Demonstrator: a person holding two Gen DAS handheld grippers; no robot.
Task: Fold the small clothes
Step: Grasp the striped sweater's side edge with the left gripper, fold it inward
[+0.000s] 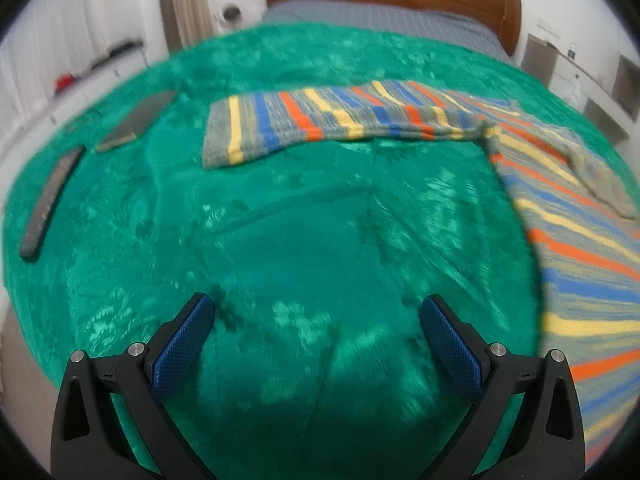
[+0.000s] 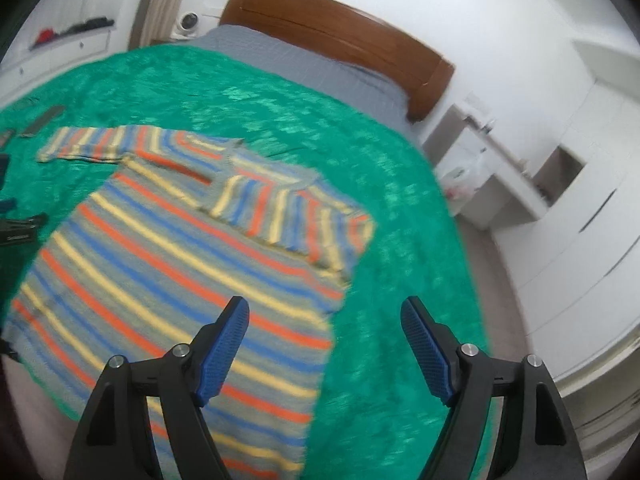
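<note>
- While the striped sweater (image 2: 168, 248) lies flat on the green blanket (image 2: 384, 208) that covers the bed, the right gripper (image 2: 325, 346) hangs above its right-hand edge with jaws spread wide and nothing between them.
- Its left finger sits over the striped knit near the hem side, its right finger over bare blanket; whether either touches the cloth cannot be told.
- The sweater's right sleeve (image 2: 296, 220) is folded in across the chest, and the other sleeve (image 1: 320, 120) stretches straight out toward the left.
- The left gripper (image 1: 318, 340) hangs over bare green blanket, its jaws likewise wide and empty; the sweater's body lies off to its right, the outstretched sleeve well ahead of it.
- In the left wrist view the sweater's body is cut off by the right edge.
- Two dark flat objects (image 1: 136, 120) lie on the blanket at far left, too blurred to identify.
- Both views are smeared, so the neckline is hard to make out.
</note>
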